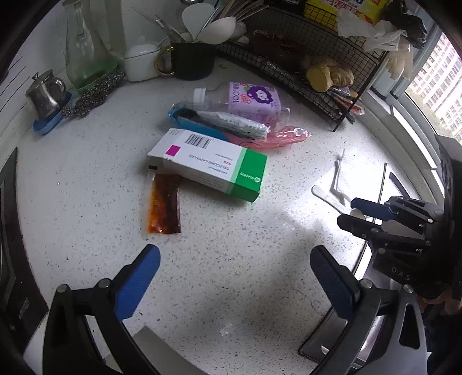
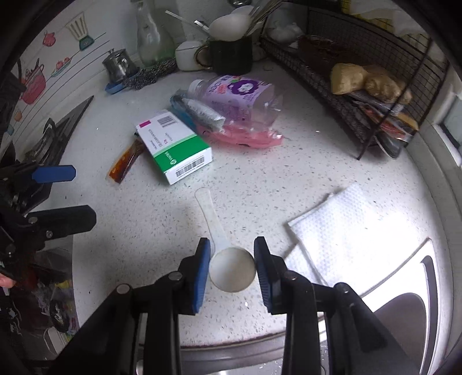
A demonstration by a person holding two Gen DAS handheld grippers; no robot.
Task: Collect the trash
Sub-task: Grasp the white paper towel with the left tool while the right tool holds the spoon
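Where speckled stone, translucent round scoop [image 2: 232, 272]

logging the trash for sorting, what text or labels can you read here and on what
"VIATRIS" on the green end of the medicine box.
"CELECOXIB CAPSULES" on the box's white side, seen upside down; the smaller print and barcode digits are too small to read.
"100" on the purple label of the plastic bottle; the rest is blurred.
"DAS" on the right gripper body.
Print on the yellow package in the wire rack is unreadable.
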